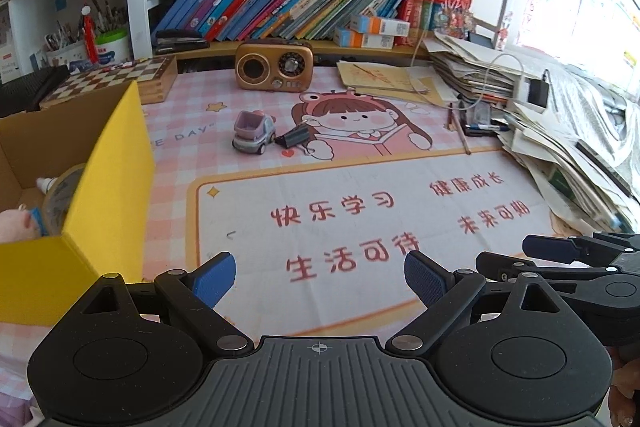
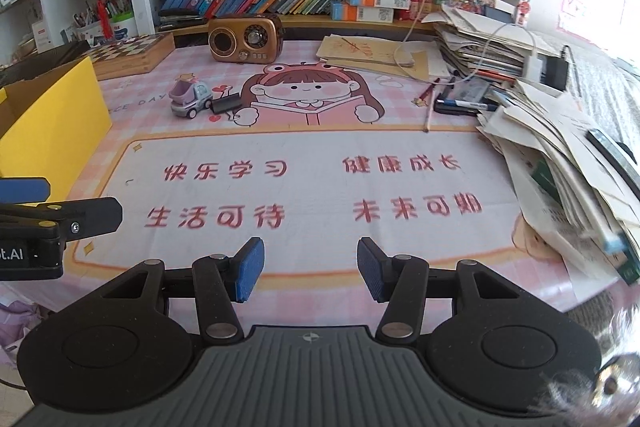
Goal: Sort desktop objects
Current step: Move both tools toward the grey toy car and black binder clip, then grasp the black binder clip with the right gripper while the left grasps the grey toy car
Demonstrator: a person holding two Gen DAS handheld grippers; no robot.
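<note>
Both tools hover side by side, spread and holding nothing: left tool (image 1: 319,277), right tool (image 2: 311,269), low over the counter (image 2: 320,187). Farther out, a toy car (image 1: 253,133) touches a binder clip (image 1: 295,138). At left, a yellow box (image 1: 100,187) holds tape (image 1: 60,195).

Sitting on the mat are one toy truck (image 1: 253,132), one binder clip (image 1: 295,137) and one radio (image 1: 273,65).
</note>
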